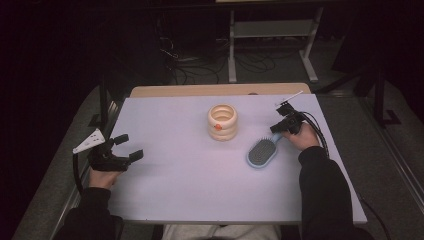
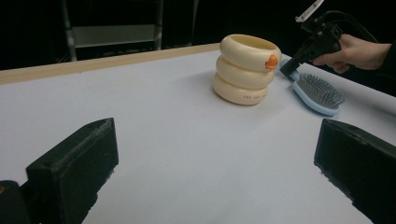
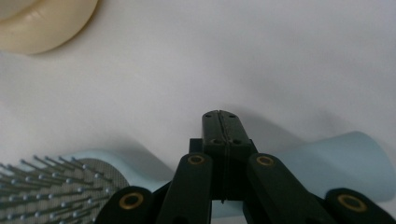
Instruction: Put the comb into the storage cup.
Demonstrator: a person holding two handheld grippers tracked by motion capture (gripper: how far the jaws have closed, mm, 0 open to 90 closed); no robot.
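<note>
Right gripper (image 3: 220, 122) closed above unlabelled blue hairbrush (image 3: 327, 163) handle.

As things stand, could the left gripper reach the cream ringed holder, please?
Probably yes: the left gripper is open, and bare table lies between it and the cream ringed holder.

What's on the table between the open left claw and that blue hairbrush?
Nothing: in the high view, bare white table lies between the left gripper and the hairbrush.
</note>
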